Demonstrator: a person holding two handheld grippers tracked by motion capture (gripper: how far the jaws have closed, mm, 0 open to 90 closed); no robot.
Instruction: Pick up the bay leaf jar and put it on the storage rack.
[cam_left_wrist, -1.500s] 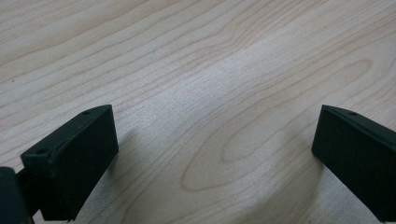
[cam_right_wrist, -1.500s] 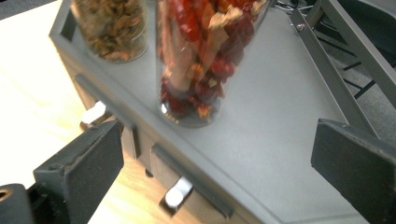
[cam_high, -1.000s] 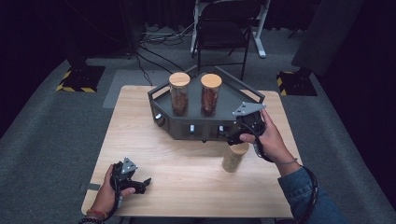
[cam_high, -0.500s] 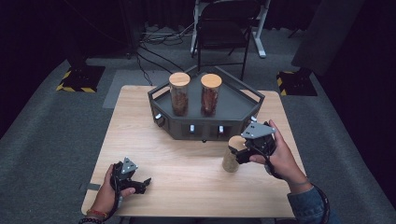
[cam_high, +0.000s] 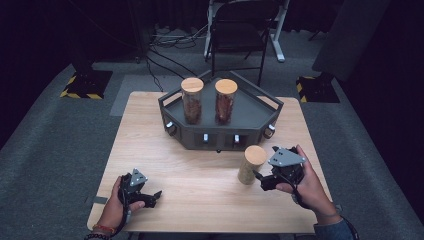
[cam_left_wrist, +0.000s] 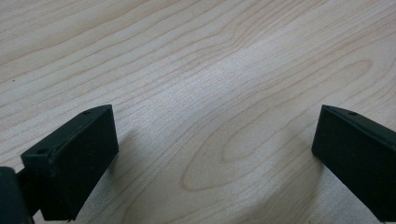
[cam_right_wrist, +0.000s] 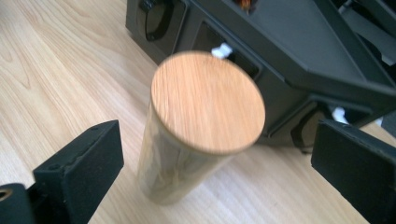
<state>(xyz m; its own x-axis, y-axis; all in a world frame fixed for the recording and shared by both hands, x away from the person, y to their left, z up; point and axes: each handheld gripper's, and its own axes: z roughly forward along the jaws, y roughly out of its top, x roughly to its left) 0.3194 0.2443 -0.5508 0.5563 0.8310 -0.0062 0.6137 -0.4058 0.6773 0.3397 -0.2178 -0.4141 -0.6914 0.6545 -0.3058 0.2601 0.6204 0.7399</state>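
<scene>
A glass jar with a round wooden lid (cam_high: 251, 164) (cam_right_wrist: 208, 100) stands upright on the wooden table (cam_high: 200, 175), just in front of a dark angular tray (cam_high: 250, 117). My right gripper (cam_high: 260, 181) (cam_right_wrist: 219, 135) is open just to the jar's right, its jaws set wide to either side and not touching it. Two more lidded jars (cam_high: 192, 100) (cam_high: 226, 100) with brown contents stand on the tray. My left gripper (cam_high: 154, 197) (cam_left_wrist: 215, 126) rests open on bare wood at the front left, holding nothing.
The tray's front wall (cam_right_wrist: 280, 60) has recessed slots and white tabs close behind the loose jar. A folding chair (cam_high: 240, 35) and cables lie on the floor beyond the table. Bare wood spreads between the two grippers.
My right gripper has drawn back from above the jar toward the front right and now sits lower beside it. The jar stays standing. The left gripper has not moved.
</scene>
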